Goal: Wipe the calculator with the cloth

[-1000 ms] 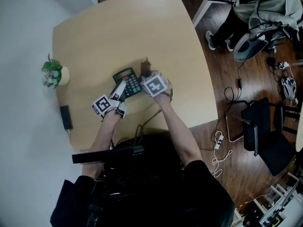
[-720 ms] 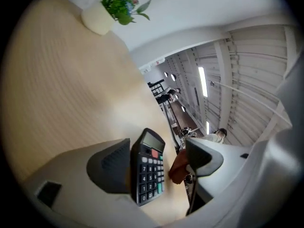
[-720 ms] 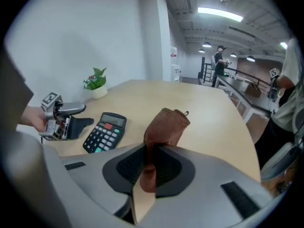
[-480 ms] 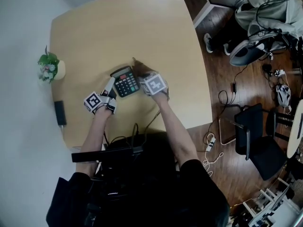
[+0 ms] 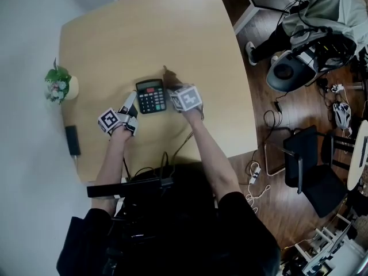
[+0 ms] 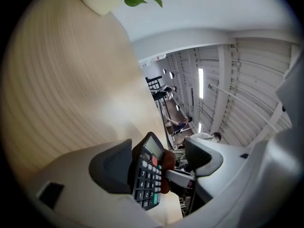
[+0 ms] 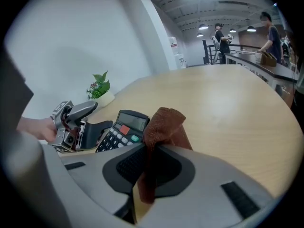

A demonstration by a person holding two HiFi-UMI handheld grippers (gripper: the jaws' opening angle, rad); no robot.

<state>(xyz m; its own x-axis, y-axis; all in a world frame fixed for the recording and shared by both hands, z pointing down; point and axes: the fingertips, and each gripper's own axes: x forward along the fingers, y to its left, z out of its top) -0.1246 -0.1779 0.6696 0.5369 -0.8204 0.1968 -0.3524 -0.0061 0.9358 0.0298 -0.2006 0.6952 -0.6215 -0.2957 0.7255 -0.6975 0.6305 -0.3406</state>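
Head view shows the calculator (image 5: 150, 95) now lying square to the near edge of the table (image 5: 144, 33), where a second ago it sat skewed. The left gripper (image 5: 130, 103) has slid off the keypad to the calculator's near-left corner. Its jaws stand apart, and the left gripper view shows one dark pad against the calculator's side and the other pad clear of it. That looks like bracing rather than a grasp. The right gripper (image 5: 172, 88) is clamped on the cloth (image 5: 169, 75) and has shifted from the calculator's right side up to its far-right corner, beside the display. This suggests the calculator is being steadied so the cloth can sweep across it, and the wiping seems barely started. The calculator is a flat black slab of hard plastic with a sloped grey display at the far end. Its keys are rounded and raised, one of them red and one green. The cloth is brown with a nubby, towel-like weave, soft enough to bunch into a fold that stands up past the jaws. Around the calculator the table is pale wood-grain, smooth and round-cornered.
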